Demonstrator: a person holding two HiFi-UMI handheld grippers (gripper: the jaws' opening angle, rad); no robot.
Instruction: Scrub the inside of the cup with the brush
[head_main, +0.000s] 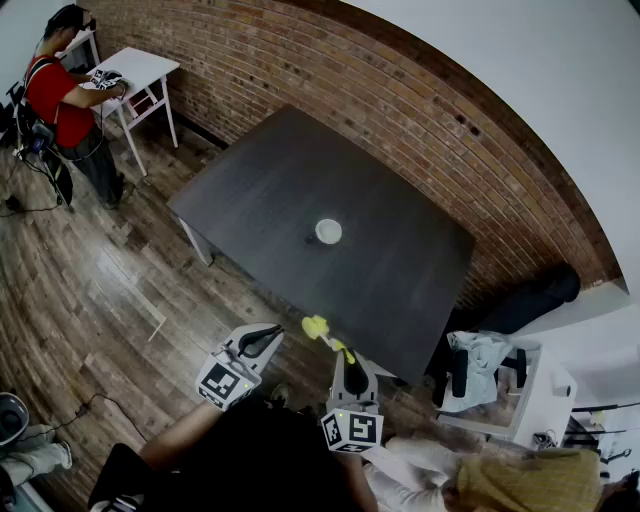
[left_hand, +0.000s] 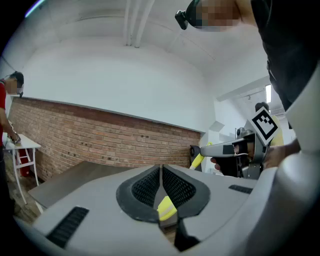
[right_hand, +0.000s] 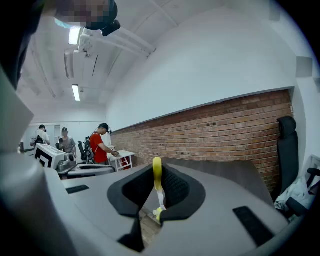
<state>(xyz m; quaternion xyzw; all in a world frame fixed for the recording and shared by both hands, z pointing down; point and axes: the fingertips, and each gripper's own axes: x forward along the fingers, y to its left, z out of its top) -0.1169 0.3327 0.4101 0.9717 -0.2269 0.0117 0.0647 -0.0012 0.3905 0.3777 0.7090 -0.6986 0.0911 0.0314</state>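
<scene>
A small white cup (head_main: 328, 232) stands upright near the middle of the dark table (head_main: 260, 190). Both grippers hover short of the table's near edge, well away from the cup. My right gripper (head_main: 345, 358) is shut on a yellow brush (head_main: 318, 328) whose head points toward the table. In the right gripper view the yellow handle (right_hand: 157, 175) stands upright between the shut jaws of the right gripper (right_hand: 158, 176). My left gripper (head_main: 268, 336) is shut with nothing held. In the left gripper view, the left gripper (left_hand: 161, 172) has closed jaws, and the brush (left_hand: 196, 161) shows beyond them. Neither gripper view shows the cup.
A brick wall (head_main: 400, 90) runs behind the table. A person in a red shirt (head_main: 58, 95) stands at a small white table (head_main: 135, 68) far left. A black chair (head_main: 530, 298) and a white desk with clothes (head_main: 495, 375) sit to the right. Wooden floor (head_main: 90, 290) lies on the left.
</scene>
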